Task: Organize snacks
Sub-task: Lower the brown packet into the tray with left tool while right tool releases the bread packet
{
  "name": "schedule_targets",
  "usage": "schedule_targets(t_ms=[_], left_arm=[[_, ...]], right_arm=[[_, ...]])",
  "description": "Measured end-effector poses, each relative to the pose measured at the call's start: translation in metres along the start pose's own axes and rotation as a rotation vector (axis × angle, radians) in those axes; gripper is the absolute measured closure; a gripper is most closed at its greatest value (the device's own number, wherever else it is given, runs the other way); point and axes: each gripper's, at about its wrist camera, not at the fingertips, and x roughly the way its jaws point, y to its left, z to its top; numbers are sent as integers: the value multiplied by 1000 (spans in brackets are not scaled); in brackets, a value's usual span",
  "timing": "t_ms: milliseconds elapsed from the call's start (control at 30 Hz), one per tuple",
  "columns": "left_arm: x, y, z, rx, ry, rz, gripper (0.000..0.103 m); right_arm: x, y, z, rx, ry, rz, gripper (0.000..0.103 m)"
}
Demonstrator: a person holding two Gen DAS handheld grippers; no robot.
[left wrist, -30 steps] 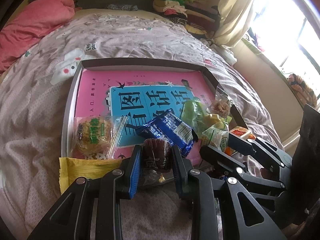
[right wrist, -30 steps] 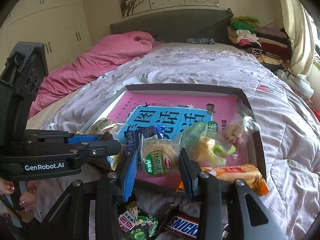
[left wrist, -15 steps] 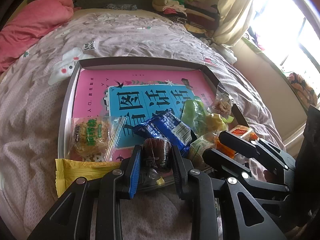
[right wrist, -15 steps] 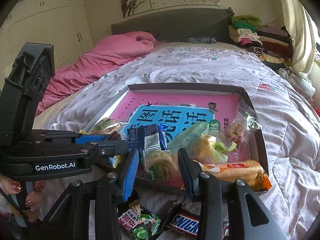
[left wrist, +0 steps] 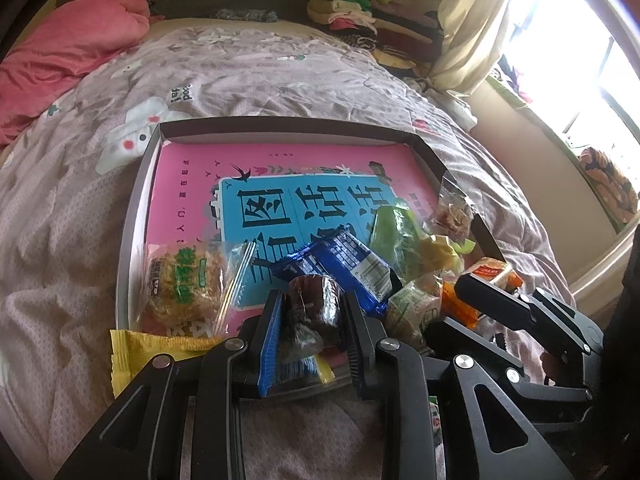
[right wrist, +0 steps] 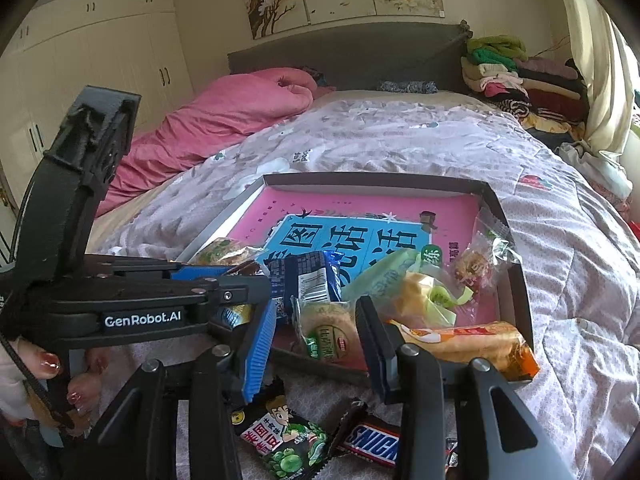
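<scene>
Your left gripper (left wrist: 310, 312) is pinching a dark brown wrapped snack (left wrist: 314, 312) between its blue-lined pad and black pad, just over the near rim of the shallow tray (left wrist: 132, 216) that lies on the bed (left wrist: 280, 68); the wrapper's print is too dark and crumpled to read, and its lower end disappears behind the fingers. Your right gripper (right wrist: 316, 332) has a round biscuit pack (right wrist: 326, 334) with a green label between its pads, at the tray's near edge; the right-hand pad meets the clear wrapper, but you cannot tell whether the left-hand pad truly presses it, since a gap shows there and the pack seems to rest partly on the tray's rim. Inside the tray, a blue packet (left wrist: 344, 268), a green pouch (left wrist: 396, 236) and a clear bag of brownish pieces (left wrist: 452, 216) overlap in a heap along the right side, so their outlines run together. A clear pack of yellow noodle-like snack (left wrist: 184, 280) lies at the near left corner. An orange packet (right wrist: 472, 344) rests across the tray's near right rim. A yellow wrapper (left wrist: 148, 348) is half hidden under your left gripper's fingers. On the quilt in front of the tray, a green cartoon packet (right wrist: 288, 440) and a Snickers bar (right wrist: 372, 440) are partly cut off by your right gripper's frame and the picture's bottom edge.
</scene>
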Motion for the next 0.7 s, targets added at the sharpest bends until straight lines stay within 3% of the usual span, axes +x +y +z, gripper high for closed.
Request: schedule_targets(t_ms=[700], left_arm=[[-5,2,3,-14,-13,-7,70]], right_arm=[[-6,-9,1,23,-19,-18,61]])
